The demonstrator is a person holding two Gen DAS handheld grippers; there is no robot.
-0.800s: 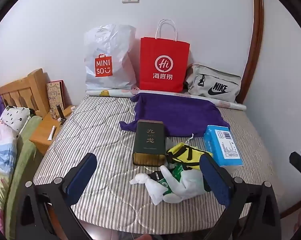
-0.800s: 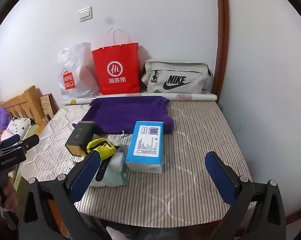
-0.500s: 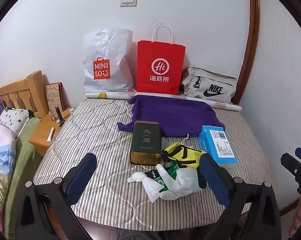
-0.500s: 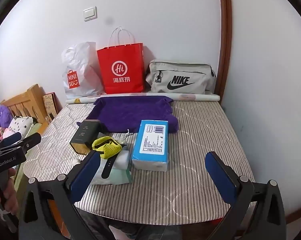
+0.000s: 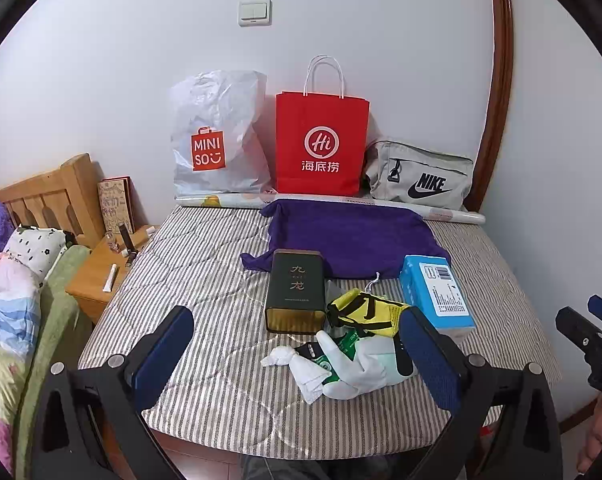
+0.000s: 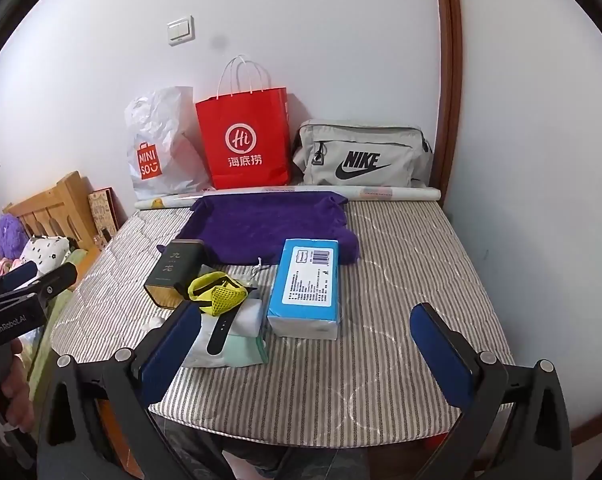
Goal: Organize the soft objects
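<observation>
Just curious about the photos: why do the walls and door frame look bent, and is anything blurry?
Left wrist view: fisheye bowing curves the door frame, corners black. Right wrist view: same bowing; red bag sharp under soft, even light, no glare.

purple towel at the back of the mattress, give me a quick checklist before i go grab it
1. Left gripper open and empty: ok.
2. Right gripper open and empty: ok.
3. Purple towel lying flat, far edge free: ok.
4. Nothing resting on the towel: not ok, the dark green tin and blue box sit at or over its near edge.
5. Reach path clear: not ok, the yellow mesh pouch and white cloth lie in front.
6. Towel single layer or folded: cannot tell.
</observation>
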